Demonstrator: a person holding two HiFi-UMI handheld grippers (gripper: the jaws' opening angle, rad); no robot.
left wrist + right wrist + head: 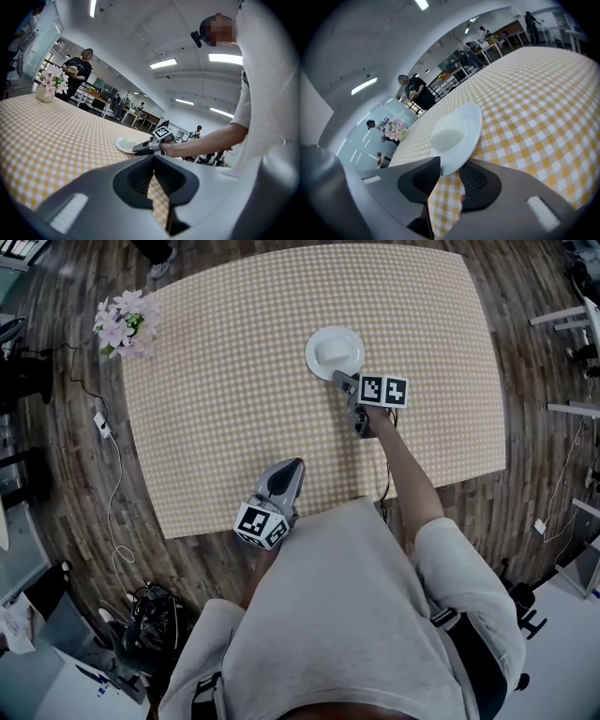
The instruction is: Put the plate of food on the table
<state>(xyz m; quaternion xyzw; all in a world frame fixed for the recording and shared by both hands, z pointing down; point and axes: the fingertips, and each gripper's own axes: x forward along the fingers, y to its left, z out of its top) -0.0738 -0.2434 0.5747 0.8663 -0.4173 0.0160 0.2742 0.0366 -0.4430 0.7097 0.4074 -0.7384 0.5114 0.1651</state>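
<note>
The plate (315, 358) with its food (333, 350) sits flat on the table (216, 427) toward the far edge, my right gripper (341, 381) open loosely around its rim, my left gripper (292, 466) closed on nothing by the near edge, so I judge only backing away is left.

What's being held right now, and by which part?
Nothing. The plate lies rim-first between parted jaws of the right gripper, ungripped; left gripper shut, empty.
</note>
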